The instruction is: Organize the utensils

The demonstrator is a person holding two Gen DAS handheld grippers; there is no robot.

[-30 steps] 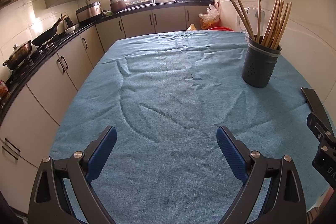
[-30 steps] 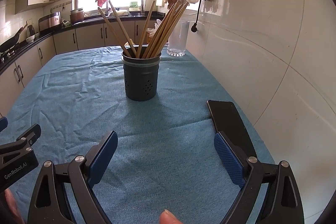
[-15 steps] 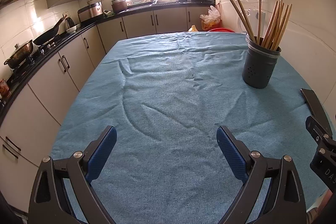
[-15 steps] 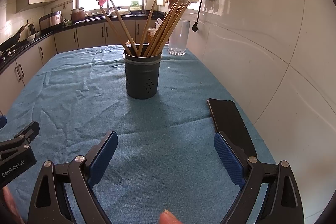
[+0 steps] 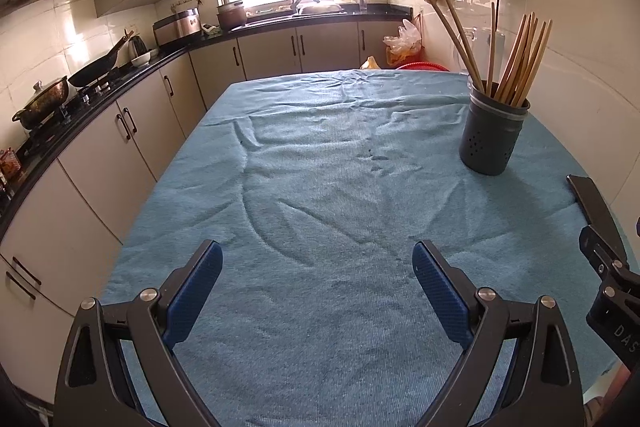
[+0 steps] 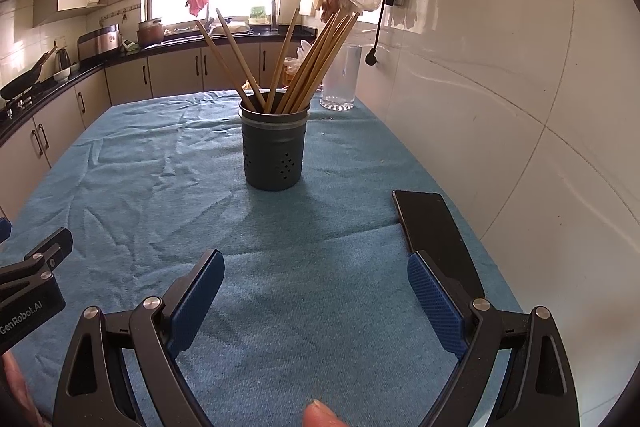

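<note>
A dark grey perforated holder point(image 6: 274, 151) stands upright on the blue cloth point(image 6: 160, 187), filled with several wooden chopsticks point(image 6: 312, 63) that fan outward. In the left wrist view the same holder point(image 5: 491, 135) sits at the far right with its chopsticks point(image 5: 520, 59). My right gripper point(image 6: 316, 275) hovers open, well short of the holder, with nothing between its blue pads. My left gripper point(image 5: 318, 267) is also open and empty over bare cloth point(image 5: 320, 167), left of the holder.
A black phone point(image 6: 436, 231) lies flat near the right wall, partly behind my right finger. A clear glass point(image 6: 340, 79) stands behind the holder. White tiled wall point(image 6: 520, 107) runs along the right; kitchen counters point(image 5: 100, 83) with pans lie left.
Both grippers have drifted back slightly from the holder, which appears a little farther away. Both stay open and empty.
</note>
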